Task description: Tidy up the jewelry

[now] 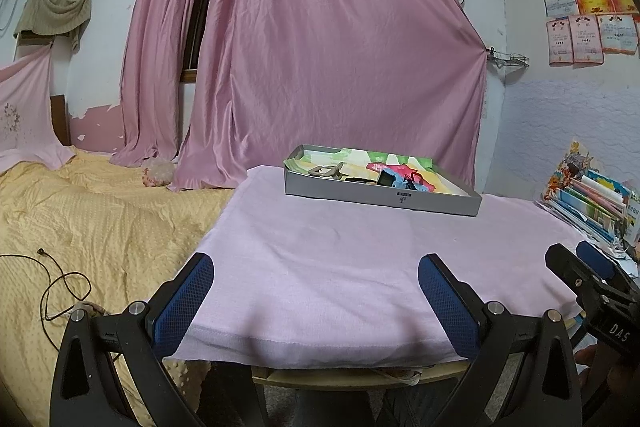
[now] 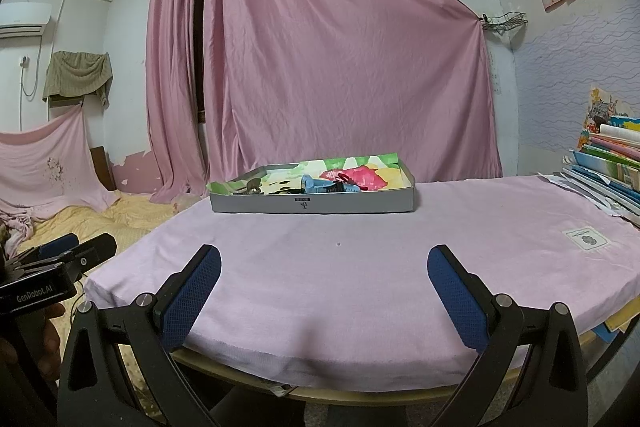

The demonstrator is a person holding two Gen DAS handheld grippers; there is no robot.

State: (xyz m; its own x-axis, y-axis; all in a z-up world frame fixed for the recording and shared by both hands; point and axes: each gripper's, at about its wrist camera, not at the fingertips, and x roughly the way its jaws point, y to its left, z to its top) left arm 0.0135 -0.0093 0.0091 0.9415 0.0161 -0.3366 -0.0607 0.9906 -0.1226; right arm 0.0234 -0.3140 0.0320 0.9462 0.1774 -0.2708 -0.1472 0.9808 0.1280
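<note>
A shallow grey box [image 1: 382,197] [image 2: 312,203] with a colourful lining stands at the far side of the table covered in pink cloth [image 1: 340,267] [image 2: 340,267]. Inside it lie a blue watch [image 1: 390,179] [image 2: 316,183], a beige clip [image 1: 326,171] and other small dark and red pieces. My left gripper [image 1: 316,267] is open and empty over the table's near edge. My right gripper [image 2: 324,259] is open and empty, also at the near edge. Each gripper shows at the side of the other's view: the right gripper [image 1: 584,267], the left gripper [image 2: 76,251].
A bed with a yellow blanket [image 1: 80,227] lies left of the table, with a black cable [image 1: 60,287] on it. A stack of books [image 2: 612,167] sits at the table's right edge. Pink curtains [image 1: 320,47] hang behind.
</note>
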